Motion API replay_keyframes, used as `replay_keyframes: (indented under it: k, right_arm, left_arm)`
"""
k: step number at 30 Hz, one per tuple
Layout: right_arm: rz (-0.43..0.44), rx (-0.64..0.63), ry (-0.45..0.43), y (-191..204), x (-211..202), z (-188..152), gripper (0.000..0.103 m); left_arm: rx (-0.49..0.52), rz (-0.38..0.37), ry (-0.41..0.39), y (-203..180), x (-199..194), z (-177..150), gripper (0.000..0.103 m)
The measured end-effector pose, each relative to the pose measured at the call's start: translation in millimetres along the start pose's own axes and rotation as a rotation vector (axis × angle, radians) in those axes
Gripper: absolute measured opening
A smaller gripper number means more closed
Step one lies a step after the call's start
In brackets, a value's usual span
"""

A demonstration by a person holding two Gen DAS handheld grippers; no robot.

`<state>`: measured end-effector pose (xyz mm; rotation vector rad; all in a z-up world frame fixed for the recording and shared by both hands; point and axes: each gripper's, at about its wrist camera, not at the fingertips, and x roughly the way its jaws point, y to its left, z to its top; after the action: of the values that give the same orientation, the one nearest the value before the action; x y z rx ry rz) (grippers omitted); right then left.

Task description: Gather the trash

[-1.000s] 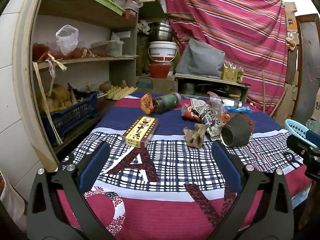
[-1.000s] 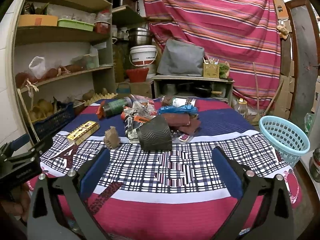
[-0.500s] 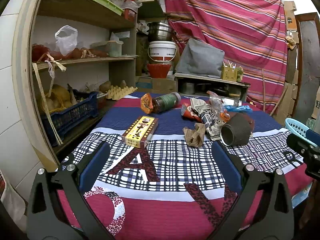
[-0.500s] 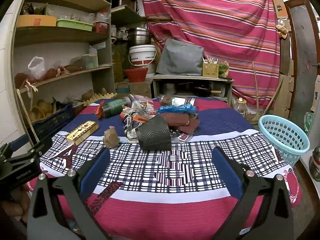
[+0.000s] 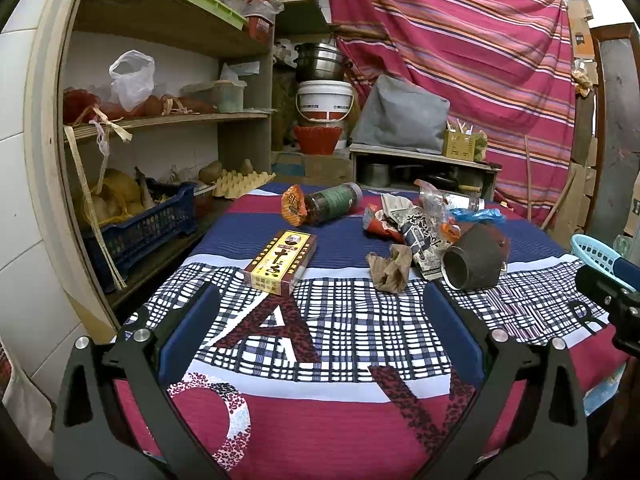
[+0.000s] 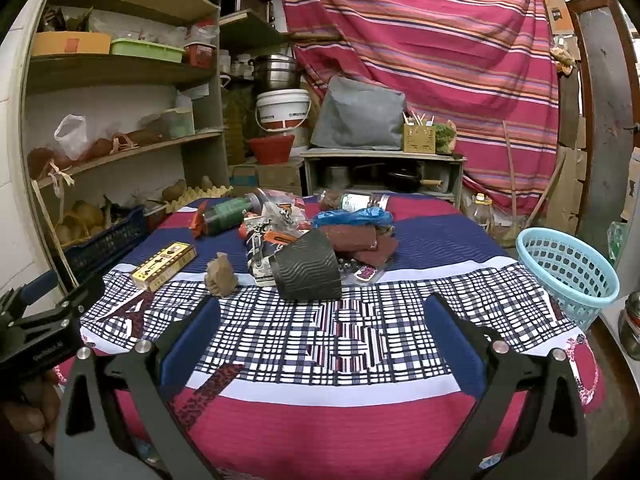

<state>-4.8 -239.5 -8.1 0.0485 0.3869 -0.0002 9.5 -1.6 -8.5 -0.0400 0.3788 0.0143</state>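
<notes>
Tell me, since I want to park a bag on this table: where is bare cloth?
The near checked cloth in front of the dark cup is bare, also right of it toward the blue basket. Behind the cup, wrappers and jar crowd together.

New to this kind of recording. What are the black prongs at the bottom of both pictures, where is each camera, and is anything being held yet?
There is no robot here: a person holds a two-finger gripper in each hand, and each gripper carries a fisheye camera looking along its fingers. The prongs are those fingers. One picture looks over the left gripper, the other over the right gripper. Both are open and hold nothing.

Ahead is a table under a patterned cloth with scattered trash: a yellow box, crumpled brown paper, a dark cup on its side, a jar lying down, wrappers and a blue plastic bag. A light blue basket stands beside the table on the right, likely the bin.
</notes>
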Motion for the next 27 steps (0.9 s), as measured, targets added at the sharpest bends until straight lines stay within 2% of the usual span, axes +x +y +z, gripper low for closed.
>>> replay_keyframes:
  k: [7, 14, 23, 26, 27]
  right_arm:
    - [0.0, 0.005, 0.001, -0.6, 0.5, 0.1, 0.099]
    - [0.001, 0.005, 0.001, -0.9, 0.6, 0.2, 0.099]
    - [0.001, 0.004, 0.003, -0.8, 0.9, 0.5, 0.099]
    - [0.016, 0.002, 0.036, 0.3, 7.0, 2.6, 0.099]
    - [0.042, 0.003, 0.066, -1.2, 13.9, 4.8, 0.099]
  left_arm:
    - [-0.007, -0.008, 0.011, 0.5, 1.9, -0.2, 0.098]
    - [0.051, 0.003, 0.031, -7.9, 4.7, -1.1, 0.098]
    - [0.016, -0.008, 0.047, -2.2, 6.8, 1.5, 0.098]
    - [0.031, -0.03, 0.038, -0.6, 7.8, 4.3, 0.098]
    - [0.044, -0.009, 0.048, -2.3, 12.1, 6.2, 0.098]
